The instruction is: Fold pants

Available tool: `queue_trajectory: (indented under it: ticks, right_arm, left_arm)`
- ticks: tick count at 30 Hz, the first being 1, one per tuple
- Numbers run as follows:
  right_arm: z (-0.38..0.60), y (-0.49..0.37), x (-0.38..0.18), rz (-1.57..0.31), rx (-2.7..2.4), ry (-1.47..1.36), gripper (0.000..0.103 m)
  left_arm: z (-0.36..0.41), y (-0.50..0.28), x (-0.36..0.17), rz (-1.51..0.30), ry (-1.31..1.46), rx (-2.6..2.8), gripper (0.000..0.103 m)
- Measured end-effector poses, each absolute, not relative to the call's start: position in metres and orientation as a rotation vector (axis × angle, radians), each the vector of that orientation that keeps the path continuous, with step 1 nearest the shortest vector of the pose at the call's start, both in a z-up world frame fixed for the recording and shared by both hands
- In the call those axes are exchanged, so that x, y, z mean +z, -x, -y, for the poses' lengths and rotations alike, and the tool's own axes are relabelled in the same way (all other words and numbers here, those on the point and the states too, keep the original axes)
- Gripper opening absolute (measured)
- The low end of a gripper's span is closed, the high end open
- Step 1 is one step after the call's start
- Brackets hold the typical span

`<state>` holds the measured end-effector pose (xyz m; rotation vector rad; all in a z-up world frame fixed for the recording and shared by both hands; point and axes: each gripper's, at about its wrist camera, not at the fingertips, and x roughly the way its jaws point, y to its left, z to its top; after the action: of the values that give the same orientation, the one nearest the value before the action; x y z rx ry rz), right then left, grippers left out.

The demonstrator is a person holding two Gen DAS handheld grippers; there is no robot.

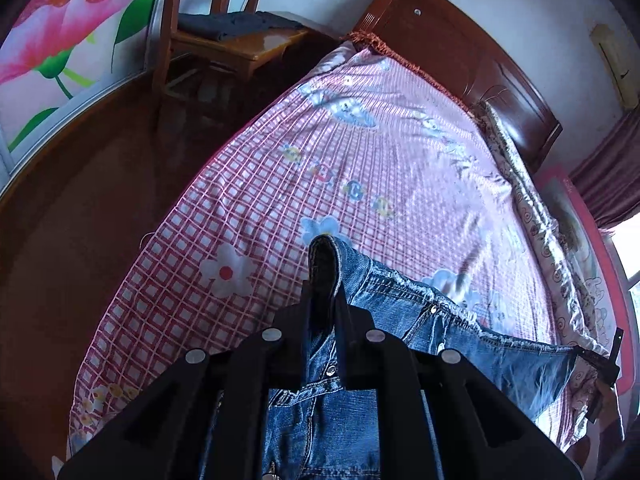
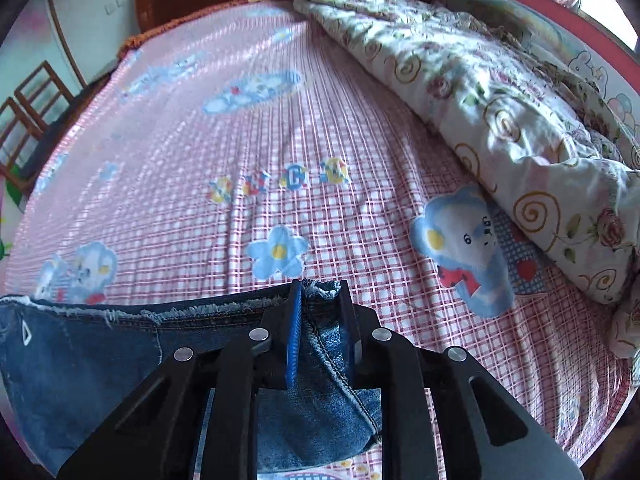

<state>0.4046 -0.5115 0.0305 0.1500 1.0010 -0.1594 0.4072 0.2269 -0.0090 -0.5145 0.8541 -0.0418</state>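
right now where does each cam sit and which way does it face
Left wrist: sits on the left gripper, looks along its fingers across the bed toward the chair and headboard; the right gripper shows far right.
Right wrist: sits on the right gripper, faces the quilt.
Shared: jeans, checked sheet.

Faded blue jeans (image 1: 460, 332); pink-and-white checked, flower-printed bedsheet (image 1: 340, 168).

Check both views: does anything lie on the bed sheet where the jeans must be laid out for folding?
Nothing visible does. Both tongs, left and right, grip the jeans by the frayed edge above the sheet, bare ahead. The quilt lies bunched along the far right side, apart from the jeans.
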Motion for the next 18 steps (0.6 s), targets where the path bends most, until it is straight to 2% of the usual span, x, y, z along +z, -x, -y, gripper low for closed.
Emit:
queue_trajectory:
  ticks: [3,8,13,18]
  right_arm:
    - [0.512,-0.354,0.062,-0.894,-0.134,-0.174,0.016]
    - [0.509,-0.251,0.076,-0.746,-0.102,-0.222,0.016]
    - [0.512,-0.145,0.038,-0.706,-0.119,-0.343,0.016]
    - [0.510,-0.071,-0.022,-0.749,-0.159,-0.426,0.016]
  left_arm:
    - [-0.233,-0.385,0.011,-0.775,0.559,-0.089,0.009]
    - [-0.248,-0.331,0.030,-0.658,0.662,-0.162,0.009]
    - [-0.261,-0.266,0.023,-0.589,0.763,-0.196,0.009]
    - [-0.276,-0.211,-0.001,-0.587,0.823,-0.185,0.010]
